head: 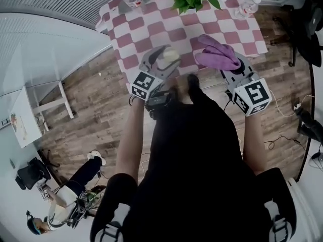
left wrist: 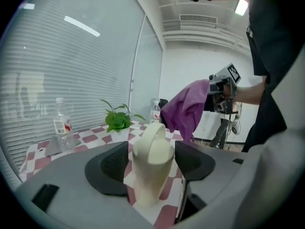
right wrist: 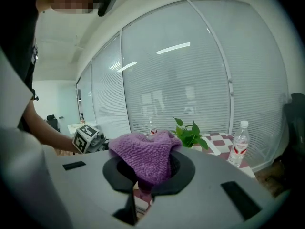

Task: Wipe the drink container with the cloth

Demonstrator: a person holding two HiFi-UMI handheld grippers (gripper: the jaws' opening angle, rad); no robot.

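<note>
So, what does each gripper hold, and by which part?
Left gripper: cream drink container, by its body below the handle. Right gripper: purple cloth, pinched at a fold, the rest draped over.

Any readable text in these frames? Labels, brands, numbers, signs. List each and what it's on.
No legible text anywhere.
Water bottle label: red and white print, too blurred to read.
Other water bottle label: same, too small.
Marker cubes: black-and-white square patterns, no words.
Drink container, cloth: no print visible.
</note>
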